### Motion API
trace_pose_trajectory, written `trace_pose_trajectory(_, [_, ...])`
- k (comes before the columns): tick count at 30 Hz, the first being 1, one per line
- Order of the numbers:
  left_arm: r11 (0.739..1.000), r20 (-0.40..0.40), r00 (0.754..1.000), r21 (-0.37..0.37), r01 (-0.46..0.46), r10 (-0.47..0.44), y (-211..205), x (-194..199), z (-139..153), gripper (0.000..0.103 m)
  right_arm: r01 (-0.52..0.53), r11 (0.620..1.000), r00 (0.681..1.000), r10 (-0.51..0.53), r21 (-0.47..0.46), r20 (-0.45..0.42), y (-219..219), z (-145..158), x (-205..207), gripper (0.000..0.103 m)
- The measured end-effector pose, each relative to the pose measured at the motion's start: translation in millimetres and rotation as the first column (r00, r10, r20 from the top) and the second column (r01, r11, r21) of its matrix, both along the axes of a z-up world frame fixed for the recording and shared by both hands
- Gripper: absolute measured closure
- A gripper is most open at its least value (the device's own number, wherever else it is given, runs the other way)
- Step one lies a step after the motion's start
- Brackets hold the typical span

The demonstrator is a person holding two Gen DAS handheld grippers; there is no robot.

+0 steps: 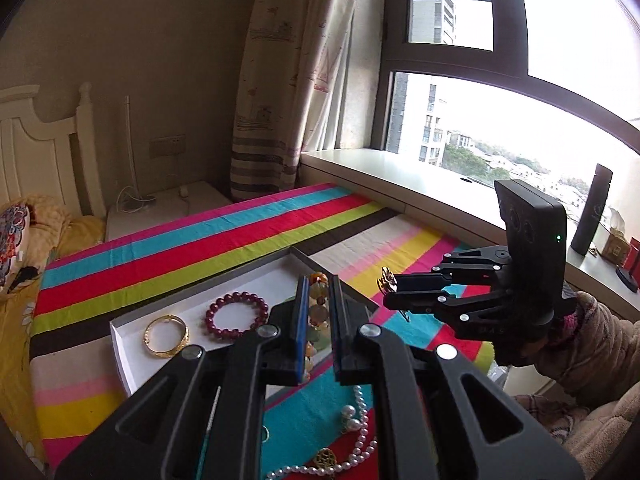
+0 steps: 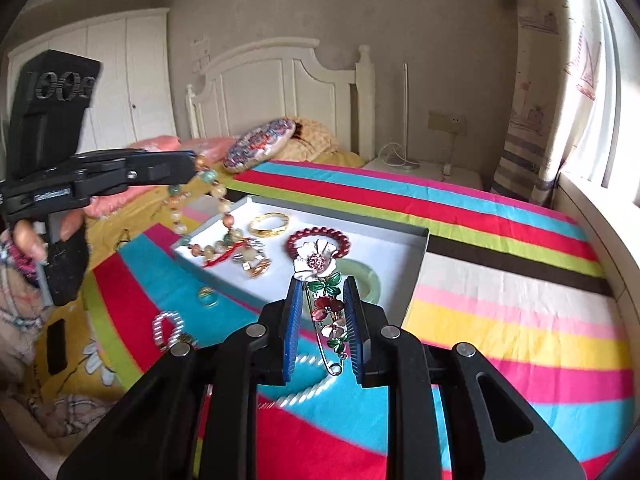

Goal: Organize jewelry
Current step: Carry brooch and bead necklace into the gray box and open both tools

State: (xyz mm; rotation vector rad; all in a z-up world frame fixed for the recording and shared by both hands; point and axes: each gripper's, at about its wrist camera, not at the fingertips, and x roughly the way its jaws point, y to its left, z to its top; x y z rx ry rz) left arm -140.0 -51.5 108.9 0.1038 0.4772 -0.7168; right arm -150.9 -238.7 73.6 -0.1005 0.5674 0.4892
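Flower brooch sits right between my right gripper pads, pinched on both sides of its pin stem; white flower head sticks out past the fingertips, safety-pin loop hangs toward the cam. Held in the air above the near edge of the white tray.

Left gripper is nearly closed on a strand of chunky mixed stone beads; the strand droops from the jaws in a loop, lower end trailing onto the tray floor beside a small pile of mixed pieces w/ a red cord.

In the tray: gold bangle, dark red bead bracelet, and a pale green jade bangle partly hidden behind the brooch.

Outside the tray, on the striped cloth: pearl necklace w/ gold filigree pendant, and a small gold ring just beside the tray's front wall. Cloth covers the bed; window sill runs along the far side.
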Motion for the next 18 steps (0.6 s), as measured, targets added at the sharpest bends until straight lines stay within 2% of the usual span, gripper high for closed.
trace_pose_trajectory(4, [0.997, -0.005, 0.998, 0.028, -0.069, 0.069, -7, 18, -13, 0.094, 0.026, 0.999, 0.998, -0.028, -0.034, -0.057, 5, -3, 38, 0.081])
trace_pose_trajectory(9, [0.997, -0.042, 0.996, 0.022, -0.081, 0.082, -19, 31, -31, 0.094, 0.057, 0.99, 0.991, -0.072, -0.13, -0.116, 14, -10, 87, 0.081])
trace_pose_trajectory(18, [0.995, -0.1, 0.99, 0.037, -0.096, 0.1, -24, 48, -51, 0.094, 0.063, 0.97, 0.977, -0.107, -0.233, -0.182, 30, -26, 145, 0.081])
